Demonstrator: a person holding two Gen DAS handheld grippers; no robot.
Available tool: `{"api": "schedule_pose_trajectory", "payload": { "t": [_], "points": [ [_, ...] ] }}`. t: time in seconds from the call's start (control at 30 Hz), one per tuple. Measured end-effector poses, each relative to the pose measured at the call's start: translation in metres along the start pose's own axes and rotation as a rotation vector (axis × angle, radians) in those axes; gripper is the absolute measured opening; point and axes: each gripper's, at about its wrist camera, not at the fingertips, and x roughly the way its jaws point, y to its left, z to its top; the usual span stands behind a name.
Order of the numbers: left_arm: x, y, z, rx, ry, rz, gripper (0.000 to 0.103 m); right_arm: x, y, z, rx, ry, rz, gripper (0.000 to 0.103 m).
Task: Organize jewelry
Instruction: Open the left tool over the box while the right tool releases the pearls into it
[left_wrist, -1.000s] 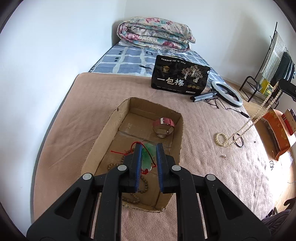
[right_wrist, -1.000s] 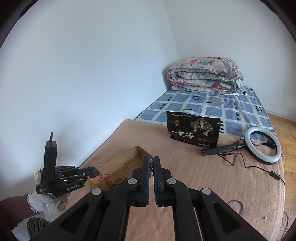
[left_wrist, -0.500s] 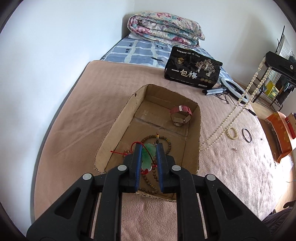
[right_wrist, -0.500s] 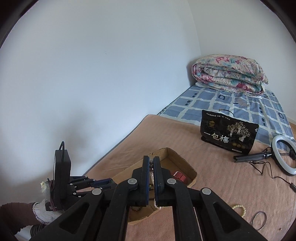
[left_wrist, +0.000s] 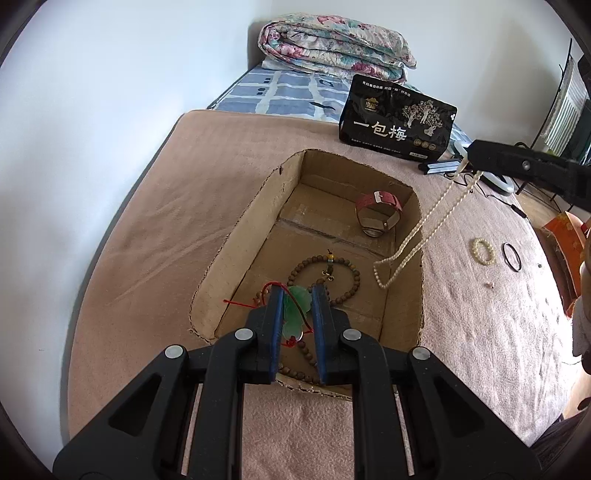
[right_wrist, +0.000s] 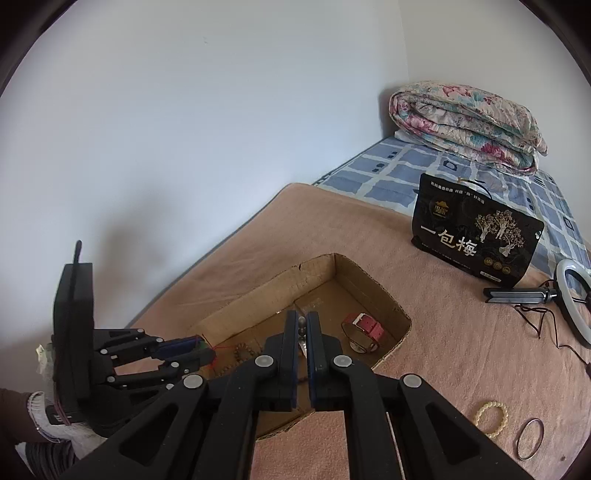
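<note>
The left gripper (left_wrist: 298, 295) is clamped on a green jade pendant (left_wrist: 295, 314) on a red cord (left_wrist: 243, 303); its pads press the pendant's two sides. The pendant's long axis runs along the fingers, its upper lobe poking out just beyond the fingertips, and the cord trails off to the left of the left finger. All of this hangs over the near end of an open cardboard box (left_wrist: 236, 236) that sits on a pinkish-brown blanket (left_wrist: 177, 206).

Directly beyond and beneath those fingertips, on the box floor, lies a loop of brown wooden prayer beads (left_wrist: 351, 291), partly hidden by the fingers. Farther ahead, in the far right corner of the box, a red-strapped watch (left_wrist: 378, 210) rests on its side.

The right gripper (right_wrist: 302, 323) has its jaws shut on a white pearl necklace (left_wrist: 417, 236). The strand hangs as a long narrow loop slanting down and leftward from the fingers, its low end dangling over the box's right wall, to the right of the left fingertips.

Right of the box on the blanket lie a small cream bead bracelet (left_wrist: 483, 251) and a thin dark ring-shaped band (left_wrist: 512, 257), side by side and apart. Beyond the box stand a black printed packet (left_wrist: 397, 123) and, behind it, a folded floral quilt (left_wrist: 336, 50). A ring light (right_wrist: 574, 302) lies near the packet.
</note>
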Motion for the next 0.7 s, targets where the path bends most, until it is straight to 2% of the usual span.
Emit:
{"api": "schedule_pose_trajectory", "payload": {
  "t": [0.23,0.53,0.57,0.63,0.7],
  "points": [
    [0.005,-0.002,-0.003,0.014,0.000,0.014,0.013,0.028,-0.006,-0.015,-0.013,0.051,-0.046,0.001],
    [0.006,-0.004,-0.003,0.019,-0.010,0.021,0.014,0.042,-0.014,-0.027,0.018,0.088,-0.042,0.003],
    [0.006,-0.004,-0.003,0.020,-0.012,0.021,0.014,0.042,-0.014,-0.027,0.016,0.088,-0.046,0.005],
    [0.005,-0.005,-0.003,0.022,-0.014,0.028,0.014,0.041,-0.013,-0.028,0.012,0.081,-0.049,0.025],
    [0.005,-0.006,-0.003,0.028,-0.012,0.030,0.014,0.039,-0.011,-0.028,0.008,0.073,-0.052,0.028]
  ]
}}
